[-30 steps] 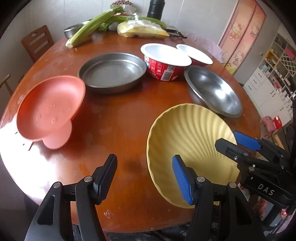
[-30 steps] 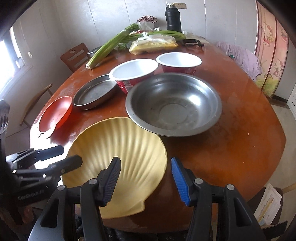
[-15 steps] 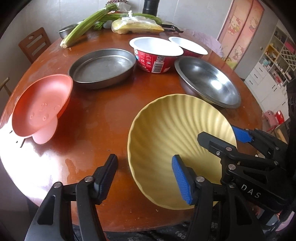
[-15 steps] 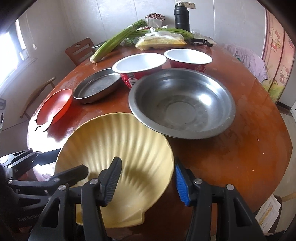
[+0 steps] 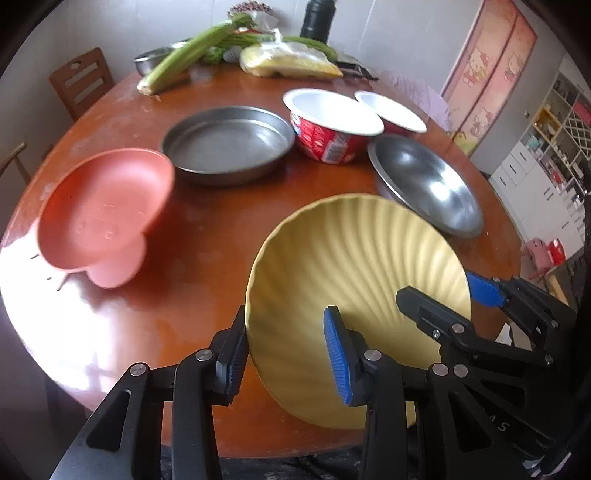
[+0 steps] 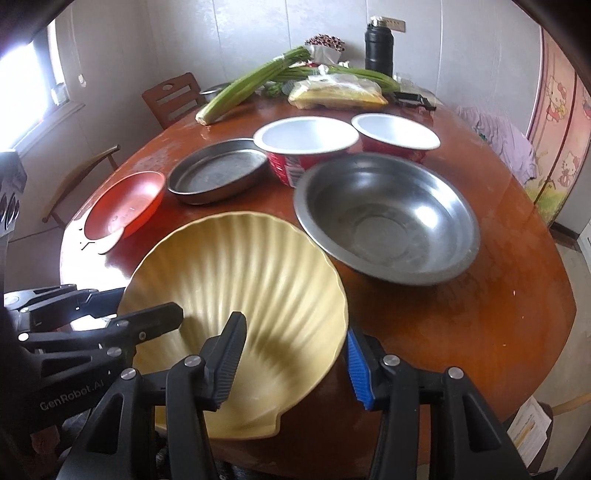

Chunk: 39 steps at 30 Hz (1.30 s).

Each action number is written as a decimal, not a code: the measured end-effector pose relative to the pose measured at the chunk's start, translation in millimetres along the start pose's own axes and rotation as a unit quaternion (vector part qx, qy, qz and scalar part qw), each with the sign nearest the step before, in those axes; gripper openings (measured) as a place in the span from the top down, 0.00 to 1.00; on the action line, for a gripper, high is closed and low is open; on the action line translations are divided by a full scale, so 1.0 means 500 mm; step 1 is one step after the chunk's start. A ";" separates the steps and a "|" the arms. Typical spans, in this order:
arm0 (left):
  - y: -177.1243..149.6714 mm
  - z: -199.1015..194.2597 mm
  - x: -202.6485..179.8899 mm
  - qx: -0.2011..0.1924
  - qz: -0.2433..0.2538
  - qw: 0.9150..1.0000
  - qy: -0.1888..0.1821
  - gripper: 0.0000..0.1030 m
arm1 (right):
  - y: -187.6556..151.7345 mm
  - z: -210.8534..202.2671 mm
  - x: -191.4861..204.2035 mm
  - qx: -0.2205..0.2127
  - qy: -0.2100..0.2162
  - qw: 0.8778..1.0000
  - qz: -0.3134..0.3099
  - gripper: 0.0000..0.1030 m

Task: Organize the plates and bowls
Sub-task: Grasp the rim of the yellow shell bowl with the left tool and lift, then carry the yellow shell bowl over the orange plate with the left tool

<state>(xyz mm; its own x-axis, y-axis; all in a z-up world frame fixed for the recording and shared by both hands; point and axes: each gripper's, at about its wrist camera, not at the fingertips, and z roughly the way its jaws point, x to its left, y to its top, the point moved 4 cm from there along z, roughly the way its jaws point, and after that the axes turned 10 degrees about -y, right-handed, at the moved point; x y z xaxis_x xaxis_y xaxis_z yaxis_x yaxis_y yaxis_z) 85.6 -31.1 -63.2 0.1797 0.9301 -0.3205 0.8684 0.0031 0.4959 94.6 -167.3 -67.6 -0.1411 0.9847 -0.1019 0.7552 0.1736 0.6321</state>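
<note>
Small steel bowl (image 5: 153,61) mostly hidden behind celery (image 5: 192,55); shelf contents (image 5: 561,122) too blurred.

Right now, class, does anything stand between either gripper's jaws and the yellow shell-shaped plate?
Nothing visible does. The left gripper and the right gripper each have their jaws astride opposite rims of the yellow shell plate, one jaw inside and one outside. The steel bowl lies beyond the plate.

White walls (image 6: 229,33), wooden chair (image 6: 171,98), bright window (image 6: 26,74)
</note>
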 end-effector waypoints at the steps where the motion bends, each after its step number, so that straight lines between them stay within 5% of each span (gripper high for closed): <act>1: 0.003 -0.009 0.004 -0.006 0.003 1.000 0.003 0.61 | 0.004 -0.003 0.007 -0.003 0.002 1.000 -0.003 0.50; 24: 0.116 -0.161 0.242 -0.097 -0.054 0.992 0.062 0.58 | 0.166 -0.030 0.249 -0.044 0.043 0.994 -0.086 0.49; 39: 0.198 -0.177 0.386 -0.099 -0.089 0.988 0.083 0.57 | 0.251 0.002 0.378 -0.046 0.062 0.992 -0.101 0.49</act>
<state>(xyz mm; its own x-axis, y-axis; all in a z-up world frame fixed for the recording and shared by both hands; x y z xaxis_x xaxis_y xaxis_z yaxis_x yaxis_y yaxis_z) 165.0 181.2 -4.4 -0.0596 0.9558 -0.2879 0.7694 0.2278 0.5968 163.3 40.8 -8.5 -0.3648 0.9202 -0.1419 0.6435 0.3594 0.6758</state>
